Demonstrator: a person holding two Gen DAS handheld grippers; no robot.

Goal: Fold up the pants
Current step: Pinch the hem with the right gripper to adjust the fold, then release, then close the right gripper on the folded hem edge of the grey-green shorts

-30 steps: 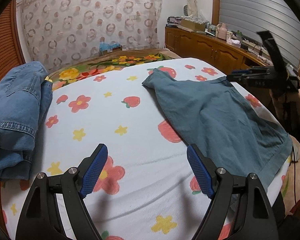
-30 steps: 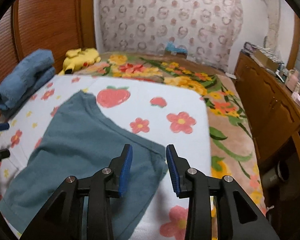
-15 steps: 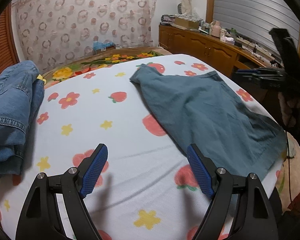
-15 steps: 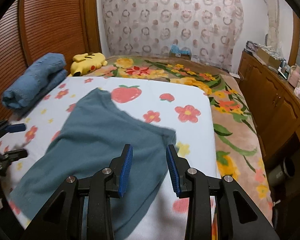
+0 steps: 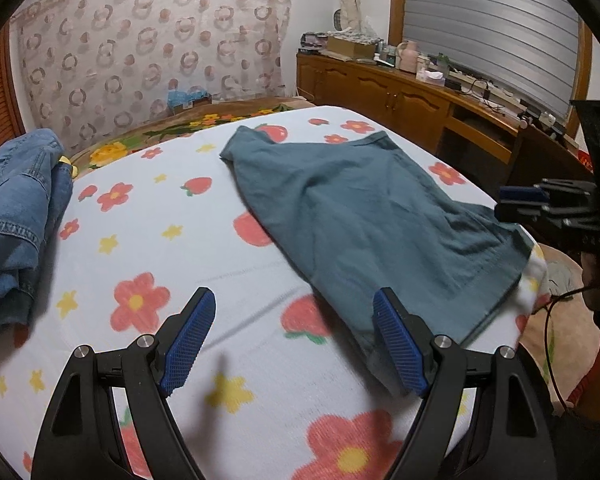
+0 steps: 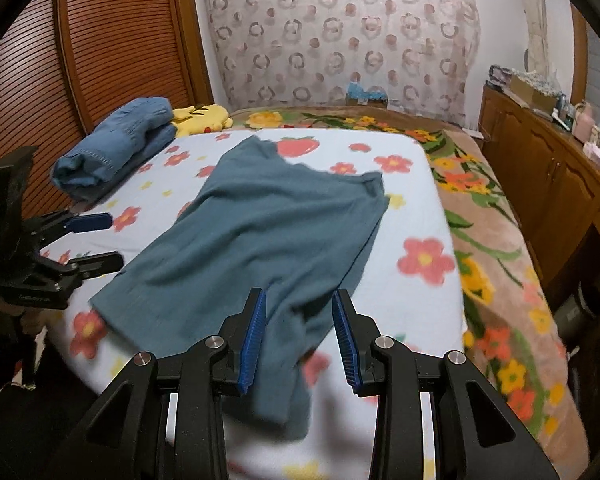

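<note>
The teal pants lie spread flat on the flowered blanket; they also show in the right wrist view. My left gripper is open and empty, held over the blanket beside the pants' near edge. My right gripper is open and empty, held above the near corner of the pants. The right gripper shows at the right edge of the left wrist view. The left gripper shows at the left in the right wrist view.
A folded stack of denim clothes lies at the blanket's left, also in the right wrist view. A yellow plush toy lies behind it. A wooden cabinet with clutter runs along the right. A slatted wooden door stands left.
Both grippers have pulled back toward the bed's near edge, so the pants and blanket look farther away. The right gripper's jaws have opened a little wider. The pants lie as before.
</note>
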